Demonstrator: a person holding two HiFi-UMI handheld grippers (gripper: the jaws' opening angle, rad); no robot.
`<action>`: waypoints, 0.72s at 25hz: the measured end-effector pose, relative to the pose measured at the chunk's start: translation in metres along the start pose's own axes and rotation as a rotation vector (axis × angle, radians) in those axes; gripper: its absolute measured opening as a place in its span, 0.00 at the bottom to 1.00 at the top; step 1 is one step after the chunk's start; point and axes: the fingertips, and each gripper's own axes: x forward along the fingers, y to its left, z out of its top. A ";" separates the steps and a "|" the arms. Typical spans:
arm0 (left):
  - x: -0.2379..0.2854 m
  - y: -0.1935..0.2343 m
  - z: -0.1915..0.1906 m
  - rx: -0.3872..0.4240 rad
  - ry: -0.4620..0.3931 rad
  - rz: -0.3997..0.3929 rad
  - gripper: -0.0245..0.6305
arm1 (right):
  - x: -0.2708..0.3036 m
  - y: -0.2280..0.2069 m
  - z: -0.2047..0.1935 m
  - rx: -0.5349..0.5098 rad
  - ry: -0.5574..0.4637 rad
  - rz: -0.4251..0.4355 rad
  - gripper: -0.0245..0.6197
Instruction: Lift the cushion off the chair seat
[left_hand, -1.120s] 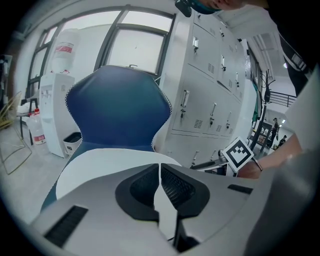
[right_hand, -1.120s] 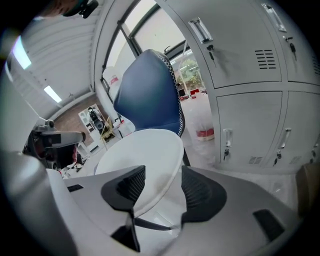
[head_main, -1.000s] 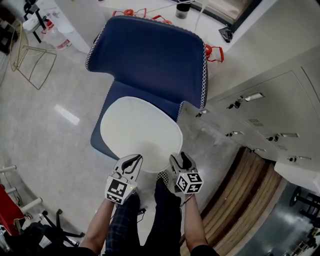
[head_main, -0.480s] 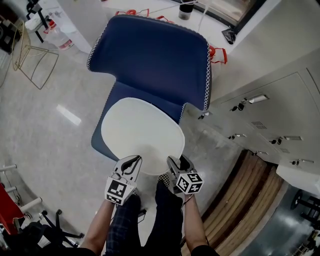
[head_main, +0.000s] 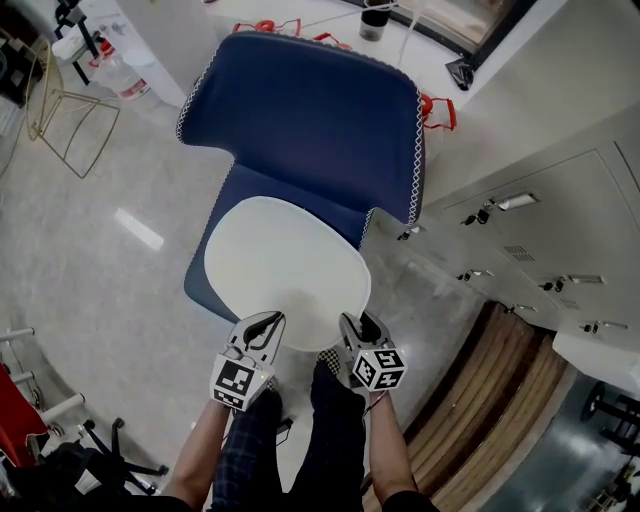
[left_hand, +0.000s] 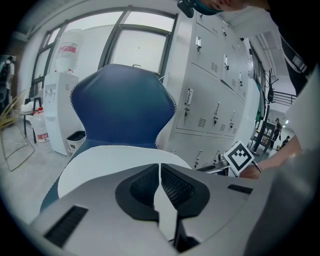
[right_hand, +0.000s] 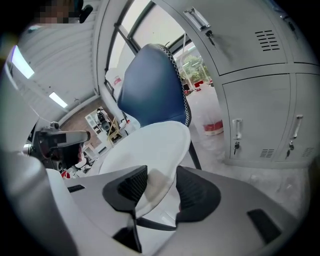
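Head view: the white cushion (head_main: 285, 268) lies flat on the seat of the blue chair (head_main: 305, 115), not lifted. The left gripper (head_main: 266, 321) and right gripper (head_main: 357, 323) sit at its near edge, one to each side, probably so it can be raised evenly.

Left gripper view: the jaws are closed to a hairline slit and grip nothing I can make out, with the cushion just beyond them.

Right gripper view: the jaws stand wide apart and have just been closing. The cushion's rim is between them, not yet clamped.

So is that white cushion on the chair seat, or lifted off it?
On the seat: the cushion lies flat against the blue chair, with the seat's rim showing along its left side.
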 end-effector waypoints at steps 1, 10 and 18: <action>-0.001 0.000 0.000 0.000 0.001 0.000 0.08 | -0.001 0.000 0.001 -0.002 -0.003 -0.008 0.34; -0.017 0.001 0.011 -0.003 -0.014 0.010 0.08 | -0.011 0.007 0.012 -0.044 -0.013 -0.044 0.14; -0.042 -0.002 0.026 -0.008 -0.026 0.020 0.08 | -0.032 0.030 0.028 -0.069 -0.022 -0.038 0.12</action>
